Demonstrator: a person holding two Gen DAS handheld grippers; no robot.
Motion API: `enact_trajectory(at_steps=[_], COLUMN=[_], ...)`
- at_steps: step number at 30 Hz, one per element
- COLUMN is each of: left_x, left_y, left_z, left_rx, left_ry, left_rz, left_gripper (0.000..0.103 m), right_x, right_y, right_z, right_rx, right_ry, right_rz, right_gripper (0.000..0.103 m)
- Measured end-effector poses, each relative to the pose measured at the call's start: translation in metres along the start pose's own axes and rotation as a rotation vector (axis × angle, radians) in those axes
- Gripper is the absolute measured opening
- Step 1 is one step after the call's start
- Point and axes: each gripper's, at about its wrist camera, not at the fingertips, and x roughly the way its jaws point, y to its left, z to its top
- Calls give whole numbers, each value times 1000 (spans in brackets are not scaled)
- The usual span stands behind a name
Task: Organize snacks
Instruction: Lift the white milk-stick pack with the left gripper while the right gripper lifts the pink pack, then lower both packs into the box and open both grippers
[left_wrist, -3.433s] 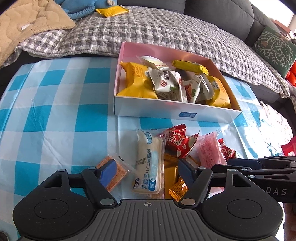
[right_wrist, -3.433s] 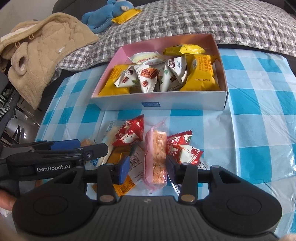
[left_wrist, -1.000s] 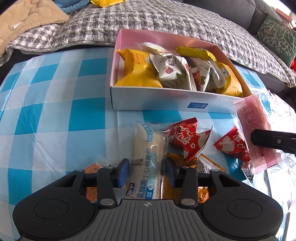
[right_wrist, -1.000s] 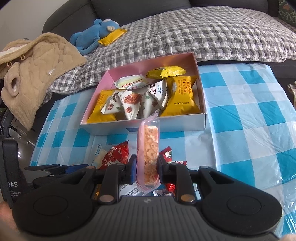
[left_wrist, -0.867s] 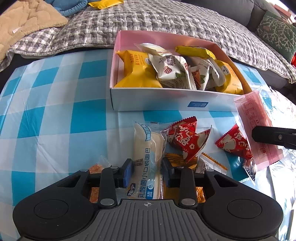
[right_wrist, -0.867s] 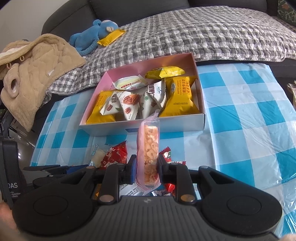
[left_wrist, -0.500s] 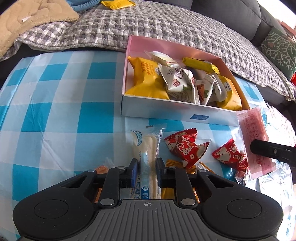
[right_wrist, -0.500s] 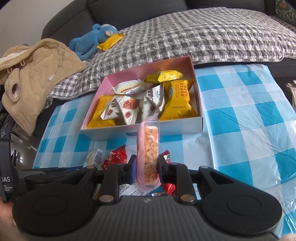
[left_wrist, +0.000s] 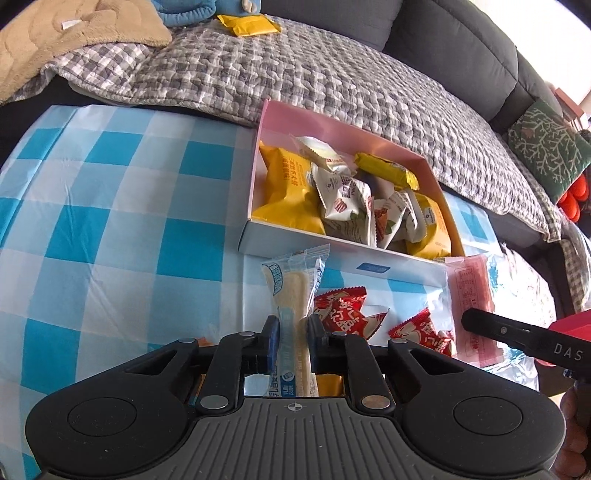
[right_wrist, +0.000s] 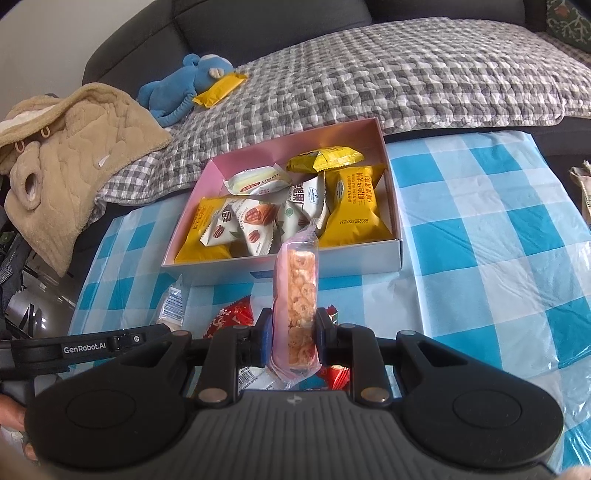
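My left gripper (left_wrist: 291, 341) is shut on a long white and blue bread packet (left_wrist: 293, 295) and holds it above the table, short of the pink box (left_wrist: 295, 118). My right gripper (right_wrist: 293, 338) is shut on a pink cereal bar packet (right_wrist: 297, 295), lifted in front of the same pink box (right_wrist: 295, 142). The bar also shows in the left wrist view (left_wrist: 471, 295). The box holds yellow and white snack packets. Red triangular snacks (left_wrist: 343, 314) lie on the checked cloth below both grippers.
A blue and white checked cloth (left_wrist: 110, 229) covers the table. Behind it is a sofa with a grey checked quilt (right_wrist: 369, 74), a beige coat (right_wrist: 66, 147), a blue plush toy (right_wrist: 188, 81) and a yellow packet (right_wrist: 219, 88). Orange and yellow packets lie under the left gripper.
My left gripper closed on the bread packet and lifted it off the table. My right gripper, holding the pink bar, rose slightly and stayed in front of the box.
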Motion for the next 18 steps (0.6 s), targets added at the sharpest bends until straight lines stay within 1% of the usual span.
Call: enact_trajectory(at_steps=[7, 13, 18], left_x=[-12, -21, -17], left_y=[7, 15, 15], left_z=[7, 20, 33], left_rx=[-37, -88, -102], left_ry=[-50, -106, -135], left_rz=[-44, -86, -101], left_gripper=[14, 14, 14], right_x=[-4, -8, 0], right_y=[-8, -12, -17], right_z=[6, 15, 22], right_rx=[28, 27, 37], right_ry=[-26, -64, -75], right_rz=[-7, -2, -3], right_gripper=[21, 21, 21])
